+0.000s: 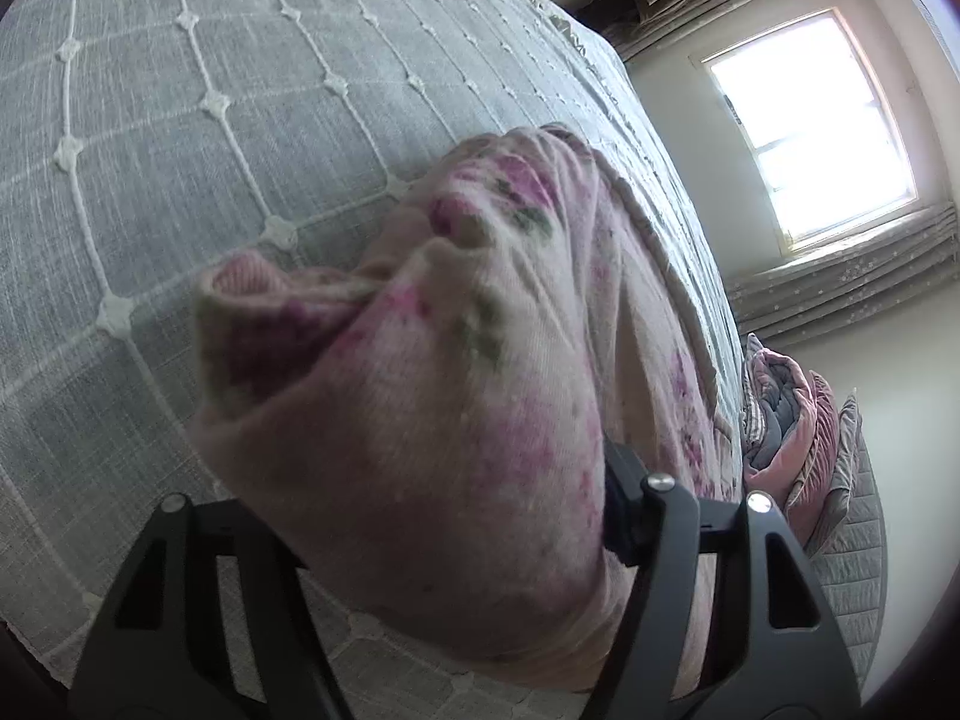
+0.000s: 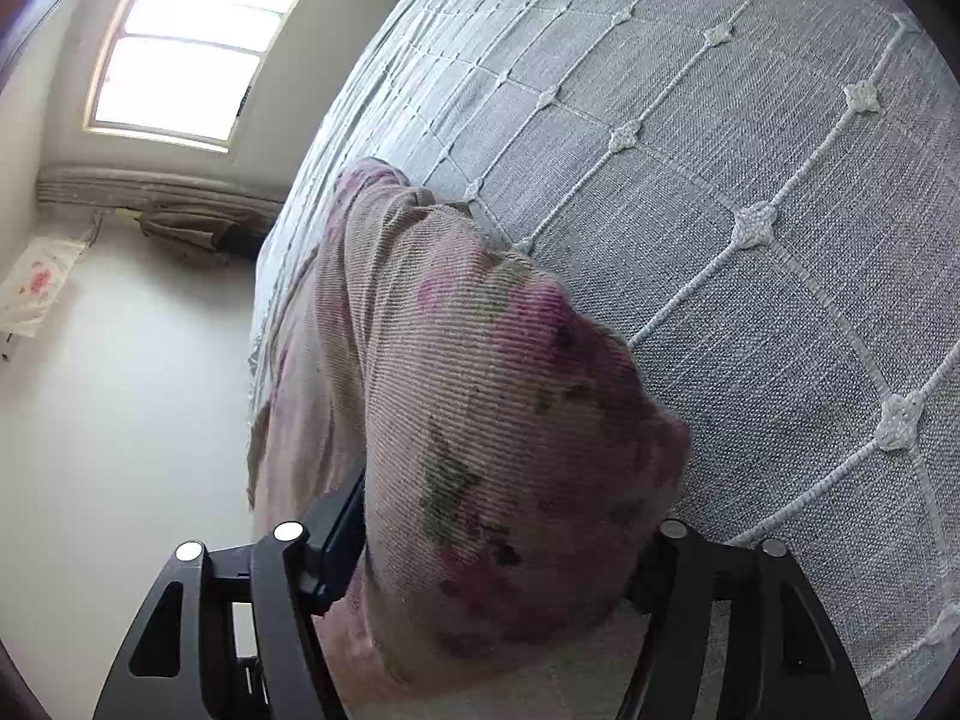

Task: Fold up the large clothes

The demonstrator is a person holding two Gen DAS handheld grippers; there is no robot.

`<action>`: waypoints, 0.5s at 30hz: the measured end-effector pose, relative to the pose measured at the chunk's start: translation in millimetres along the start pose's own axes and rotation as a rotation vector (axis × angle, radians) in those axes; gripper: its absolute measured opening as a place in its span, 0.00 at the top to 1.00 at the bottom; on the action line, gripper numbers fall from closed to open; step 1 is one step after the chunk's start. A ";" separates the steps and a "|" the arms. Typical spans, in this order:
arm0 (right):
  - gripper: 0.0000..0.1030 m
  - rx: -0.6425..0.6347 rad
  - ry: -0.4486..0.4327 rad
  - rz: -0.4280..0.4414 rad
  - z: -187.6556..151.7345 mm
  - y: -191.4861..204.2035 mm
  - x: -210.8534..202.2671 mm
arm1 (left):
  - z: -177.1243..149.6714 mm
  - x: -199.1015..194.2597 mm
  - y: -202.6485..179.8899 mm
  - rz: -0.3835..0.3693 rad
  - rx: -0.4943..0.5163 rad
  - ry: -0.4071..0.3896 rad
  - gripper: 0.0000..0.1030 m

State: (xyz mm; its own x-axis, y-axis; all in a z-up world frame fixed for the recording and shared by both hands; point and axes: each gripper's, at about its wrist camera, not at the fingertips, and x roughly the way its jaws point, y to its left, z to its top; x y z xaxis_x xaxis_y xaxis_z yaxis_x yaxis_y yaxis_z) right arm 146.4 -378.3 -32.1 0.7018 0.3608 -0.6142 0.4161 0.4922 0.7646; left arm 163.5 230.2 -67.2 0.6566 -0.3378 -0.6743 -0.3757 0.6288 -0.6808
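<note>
A pink knit garment with a purple and green flower print (image 1: 456, 372) is bunched up in front of my left gripper (image 1: 420, 546), which is shut on it; the cloth hides the fingertips. The rest of the garment trails off along the bed edge. In the right wrist view the same garment (image 2: 480, 420) is bunched between the fingers of my right gripper (image 2: 492, 546), which is shut on it. Both grippers hold the garment just above the grey bedspread (image 1: 180, 150), which also shows in the right wrist view (image 2: 750, 150).
The bedspread is grey with a white stitched diamond pattern. A pile of folded bedding (image 1: 792, 420) lies at the far end of the bed. A bright window (image 1: 810, 132) (image 2: 192, 42) with bunched curtains is on the wall beyond.
</note>
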 end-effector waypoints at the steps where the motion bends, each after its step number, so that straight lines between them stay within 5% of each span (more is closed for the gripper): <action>1: 0.37 -0.005 -0.003 0.001 -0.6 1.6 0.3 | 0.4 1.8 0.3 0.005 0.003 -0.002 0.33; 5: 0.37 -0.003 -0.006 -0.003 -2.5 4.2 2.2 | 2.3 8.5 6.5 0.000 -0.016 0.011 0.27; 10: 0.53 -0.090 -0.037 -0.026 -4.9 15.3 -15.1 | -1.2 -3.8 -11.5 0.042 0.058 -0.064 0.54; 15: 0.65 -0.178 -0.089 -0.008 -8.7 33.9 -40.2 | 1.8 -21.7 -25.1 0.048 0.083 -0.117 0.64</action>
State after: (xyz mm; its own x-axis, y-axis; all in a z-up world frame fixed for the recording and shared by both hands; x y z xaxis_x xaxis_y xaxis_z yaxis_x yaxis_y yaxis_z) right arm 127.2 -369.3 16.8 0.7507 0.2888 -0.5942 0.3181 0.6302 0.7083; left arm 159.8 223.0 -35.0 0.7129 -0.2252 -0.6641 -0.3560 0.6997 -0.6194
